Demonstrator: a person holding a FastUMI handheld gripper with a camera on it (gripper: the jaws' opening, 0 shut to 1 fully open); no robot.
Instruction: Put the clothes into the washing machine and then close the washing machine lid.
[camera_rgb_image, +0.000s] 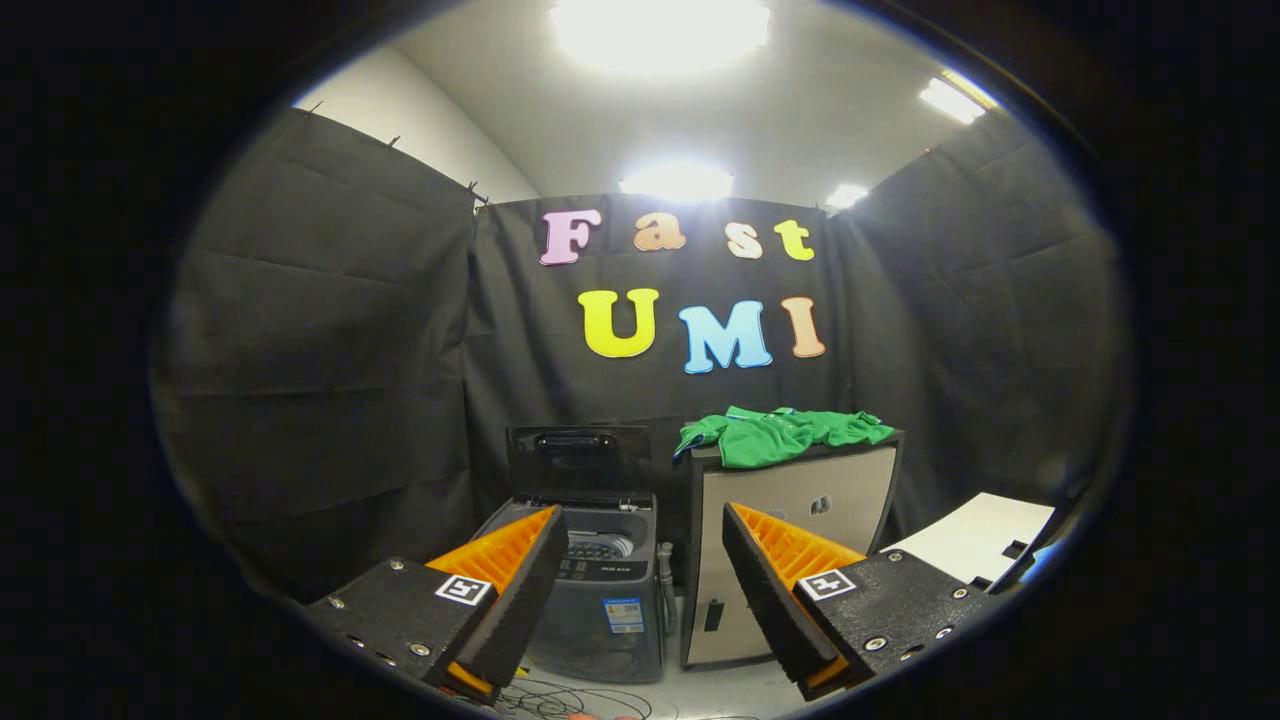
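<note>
A green garment (782, 435) lies crumpled on top of a pale cabinet (800, 500), beyond my right finger. To the cabinet's left stands a small grey top-loading washing machine (610, 590) with its lid (578, 460) raised upright and the tub open. My gripper (640, 540) is open, well back from both, with nothing between its fingers. The washer shows through the gap between the fingers and behind the left one.
Black cloth walls close the booth at the back and both sides. A white flat surface (975, 540) sits to the right of the cabinet. Loose cables (570, 700) lie on the floor in front of the washer.
</note>
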